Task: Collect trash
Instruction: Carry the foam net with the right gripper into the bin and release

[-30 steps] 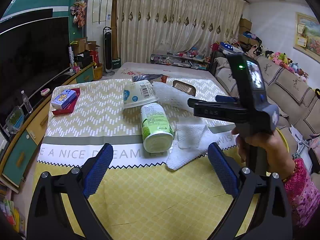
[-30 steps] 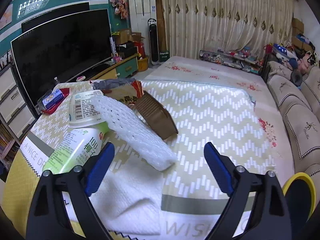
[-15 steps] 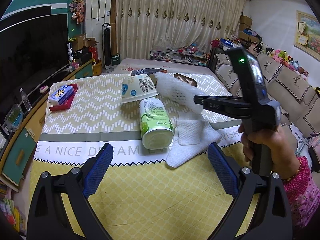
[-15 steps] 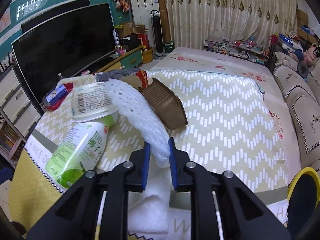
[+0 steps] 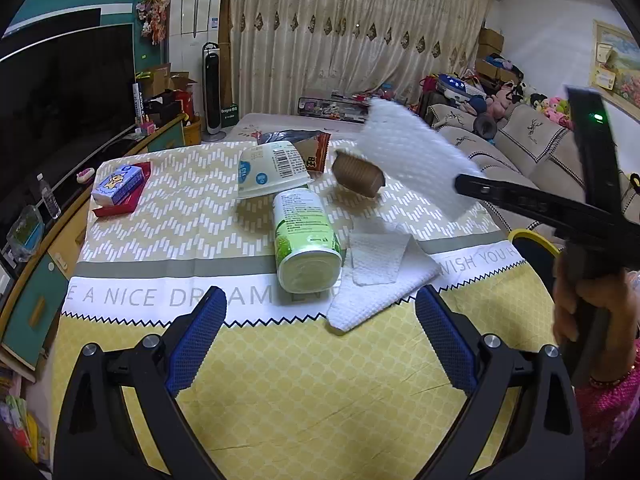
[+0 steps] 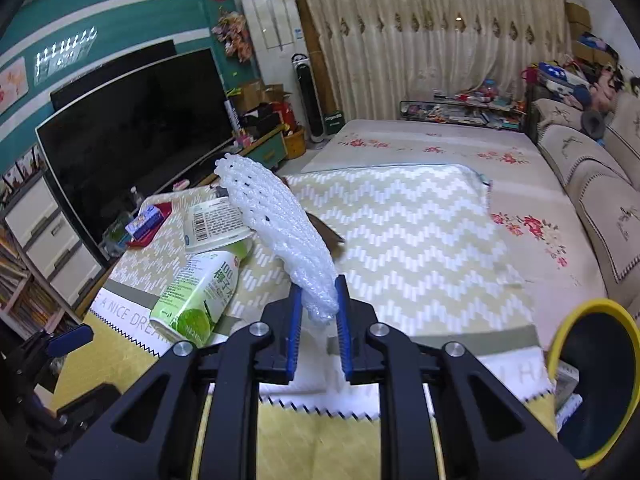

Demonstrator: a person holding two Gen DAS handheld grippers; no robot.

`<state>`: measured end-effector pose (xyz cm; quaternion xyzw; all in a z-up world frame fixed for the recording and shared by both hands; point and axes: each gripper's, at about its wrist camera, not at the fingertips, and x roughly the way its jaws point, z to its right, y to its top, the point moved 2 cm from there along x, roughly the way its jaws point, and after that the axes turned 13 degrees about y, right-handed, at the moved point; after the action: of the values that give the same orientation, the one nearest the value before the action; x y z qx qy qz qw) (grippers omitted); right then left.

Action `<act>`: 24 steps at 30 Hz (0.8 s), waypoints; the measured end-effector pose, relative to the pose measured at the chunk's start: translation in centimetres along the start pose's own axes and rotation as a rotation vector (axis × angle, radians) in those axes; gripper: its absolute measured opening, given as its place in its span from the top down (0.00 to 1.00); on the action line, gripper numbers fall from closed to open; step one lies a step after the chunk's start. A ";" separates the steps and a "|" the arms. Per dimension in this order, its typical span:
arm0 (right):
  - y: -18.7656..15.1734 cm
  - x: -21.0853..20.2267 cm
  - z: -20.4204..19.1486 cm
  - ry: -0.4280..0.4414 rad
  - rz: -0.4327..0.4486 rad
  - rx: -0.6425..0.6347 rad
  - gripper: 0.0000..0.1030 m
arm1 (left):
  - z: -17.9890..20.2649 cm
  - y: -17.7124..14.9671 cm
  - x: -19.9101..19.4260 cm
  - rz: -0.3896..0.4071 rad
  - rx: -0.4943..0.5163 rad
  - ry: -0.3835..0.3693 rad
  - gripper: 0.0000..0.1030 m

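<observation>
My right gripper (image 6: pixel 317 305) pinches the white foam net (image 6: pixel 276 232), clear of the table (image 6: pixel 420 220); left gripper (image 5: pixel 320 332) spread, empty.

Cream curtains (image 6: pixel 440 40), dark television (image 6: pixel 136 128), beige sofa (image 6: pixel 600 184), teal wall (image 6: pixel 100 12)

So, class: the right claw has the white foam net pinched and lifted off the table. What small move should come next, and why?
Probably swing the right claw over to the yellow-rimmed bin at the table's right edge. The foam net hangs clear of the table, pinched at one end between the blue pads, so it is ready to drop in. The bottle and tub wait.
</observation>
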<state>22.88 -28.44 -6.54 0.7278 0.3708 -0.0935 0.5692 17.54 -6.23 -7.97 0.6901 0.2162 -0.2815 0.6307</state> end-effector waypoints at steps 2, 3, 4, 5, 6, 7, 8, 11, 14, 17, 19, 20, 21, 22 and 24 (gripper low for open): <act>-0.3 -1.5 0.7 -0.016 0.021 0.013 0.85 | 0.2 -0.1 0.0 -0.001 0.002 0.000 0.09; -0.5 -2.3 1.1 -0.029 0.031 0.020 0.85 | 0.3 -0.1 0.0 -0.002 0.004 0.000 0.09; -0.8 -2.8 1.5 -0.038 0.039 0.030 0.85 | 0.4 -0.1 0.0 -0.003 0.005 0.001 0.09; -0.9 -3.5 2.0 -0.046 0.046 0.040 0.85 | 0.5 -0.2 0.1 -0.005 0.006 0.001 0.09; -1.2 -4.1 2.5 -0.055 0.055 0.052 0.85 | 0.6 -0.2 0.1 -0.006 0.007 0.000 0.09; -1.5 -4.9 3.1 -0.067 0.064 0.066 0.85 | 0.7 -0.3 0.2 -0.008 0.008 -0.001 0.09; -1.8 -5.8 3.9 -0.081 0.074 0.082 0.85 | 0.8 -0.3 0.2 -0.008 0.009 -0.001 0.09; -2.7 -7.8 6.4 -0.138 0.096 0.123 0.85 | 1.1 -0.4 0.3 -0.011 0.014 -0.003 0.09; -3.7 -9.6 9.0 -0.202 0.107 0.161 0.85 | 1.5 -0.4 0.5 -0.016 0.018 -0.006 0.09; -4.9 -11.6 12.3 -0.267 0.119 0.218 0.85 | 2.1 -0.5 0.8 -0.021 0.029 -0.008 0.09; -5.6 -12.6 14.0 -0.305 0.127 0.250 0.85 | 2.5 -0.5 0.9 -0.023 0.036 -0.009 0.09; -6.0 -13.2 15.1 -0.330 0.131 0.267 0.85 | 2.8 -0.4 1.0 -0.024 0.040 -0.010 0.09; -6.4 -13.6 15.8 -0.345 0.132 0.279 0.85 | 3.0 -0.4 0.9 -0.024 0.044 -0.012 0.09; -6.9 -14.1 16.8 -0.367 0.135 0.297 0.85 | 3.3 -0.4 1.0 -0.023 0.049 -0.014 0.09; -7.6 -14.7 18.4 -0.401 0.137 0.323 0.85 | 3.7 -0.3 1.0 -0.021 0.056 -0.015 0.09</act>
<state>12.86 -50.72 -10.23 0.7995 0.1807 -0.2553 0.5128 17.65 -9.88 -9.01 0.7030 0.2107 -0.2995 0.6096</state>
